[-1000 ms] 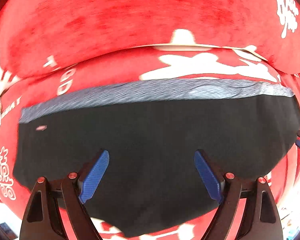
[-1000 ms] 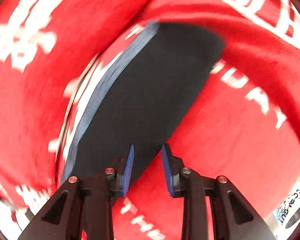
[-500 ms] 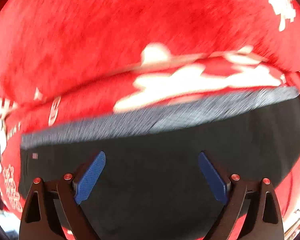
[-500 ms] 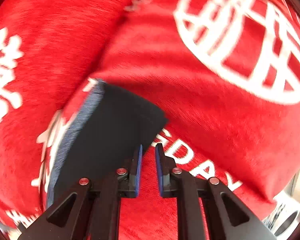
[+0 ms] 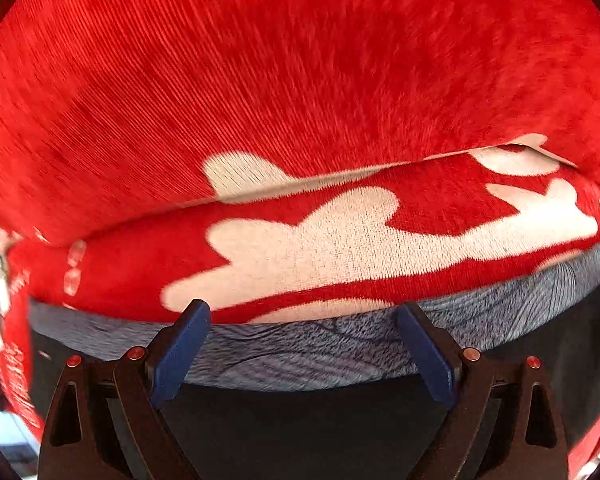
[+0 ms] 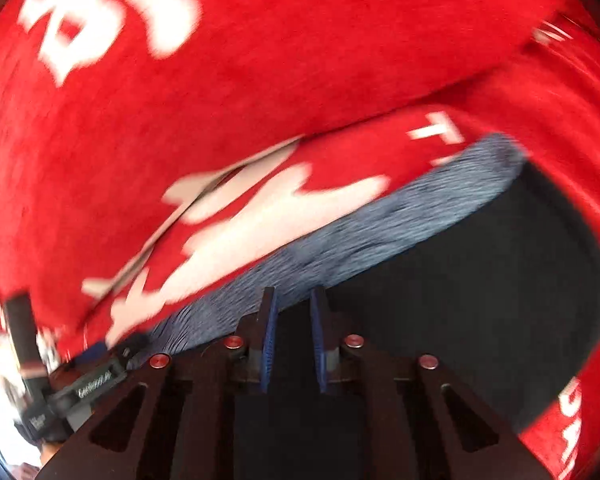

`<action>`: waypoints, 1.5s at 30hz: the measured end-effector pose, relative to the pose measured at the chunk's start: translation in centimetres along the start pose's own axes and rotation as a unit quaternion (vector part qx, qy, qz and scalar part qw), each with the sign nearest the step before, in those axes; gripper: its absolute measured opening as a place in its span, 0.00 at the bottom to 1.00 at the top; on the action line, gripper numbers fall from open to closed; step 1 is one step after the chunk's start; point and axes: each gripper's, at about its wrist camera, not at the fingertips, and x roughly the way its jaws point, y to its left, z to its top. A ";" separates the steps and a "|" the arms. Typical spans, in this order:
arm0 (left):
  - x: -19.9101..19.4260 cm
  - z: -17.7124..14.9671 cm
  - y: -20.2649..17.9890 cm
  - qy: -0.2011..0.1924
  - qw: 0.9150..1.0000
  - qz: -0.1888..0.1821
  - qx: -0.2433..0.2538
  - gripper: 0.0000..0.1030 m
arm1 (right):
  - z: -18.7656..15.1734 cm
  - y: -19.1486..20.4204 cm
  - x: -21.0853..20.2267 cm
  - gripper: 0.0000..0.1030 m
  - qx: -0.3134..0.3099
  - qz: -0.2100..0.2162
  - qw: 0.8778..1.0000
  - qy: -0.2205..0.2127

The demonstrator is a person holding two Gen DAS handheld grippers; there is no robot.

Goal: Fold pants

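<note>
A red blanket with white lettering point(image 5: 300, 80) fills both views. The black pants point(image 5: 300, 432) lie on it, low in the frames, their grey waistband point(image 5: 300, 352) crossing mid-frame. The left gripper point(image 5: 302, 344) is spread wide over the band. The right gripper point(image 6: 291, 322) is nearly pressed together, holding nothing visible; closing short could miss the cloth.
</note>
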 end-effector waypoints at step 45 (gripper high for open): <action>-6.2 -3.1 -11.6 -0.037 0.998 -0.053 0.029 0.79 | -3.9 -10.6 -8.0 0.12 0.186 0.239 0.951 -0.070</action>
